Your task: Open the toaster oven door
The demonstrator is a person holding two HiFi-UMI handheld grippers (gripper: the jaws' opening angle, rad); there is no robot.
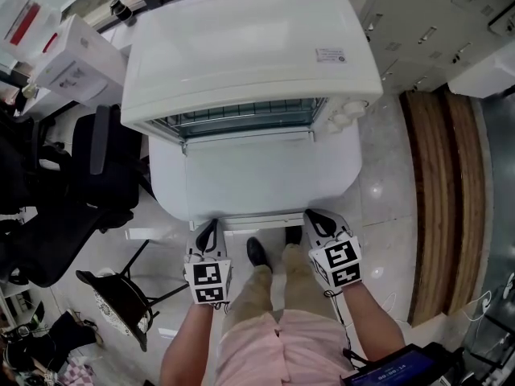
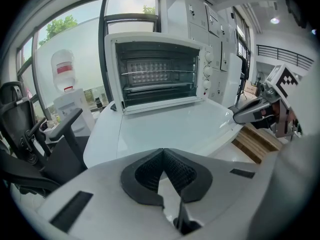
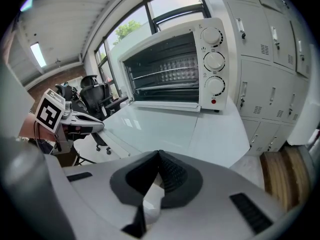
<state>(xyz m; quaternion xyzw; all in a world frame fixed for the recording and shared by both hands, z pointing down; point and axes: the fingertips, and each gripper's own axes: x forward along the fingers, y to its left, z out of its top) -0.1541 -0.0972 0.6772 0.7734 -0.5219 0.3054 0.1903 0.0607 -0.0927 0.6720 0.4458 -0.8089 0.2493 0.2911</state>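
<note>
A white toaster oven point(image 1: 245, 51) stands on the white table point(image 1: 165, 175), with its cavity and wire racks point(image 2: 159, 74) exposed. Its glass door point(image 1: 249, 175) lies folded down flat toward me, the handle point(image 1: 259, 219) near the table's front edge. Three knobs point(image 3: 214, 60) sit on the oven's right side. My left gripper point(image 1: 208, 236) hovers just in front of the door's left corner, shut and holding nothing. My right gripper point(image 1: 318, 225) is by the door's right corner, also shut and holding nothing. In each gripper view the pads point(image 2: 172, 171) point(image 3: 167, 176) meet at their tips.
Black office chairs point(image 1: 88, 175) crowd the left side of the table, and a small stool point(image 1: 121, 300) stands near my left leg. Grey lockers point(image 1: 426, 30) and a wooden platform point(image 1: 442, 199) are on the right. A water dispenser point(image 2: 65, 84) stands by the window.
</note>
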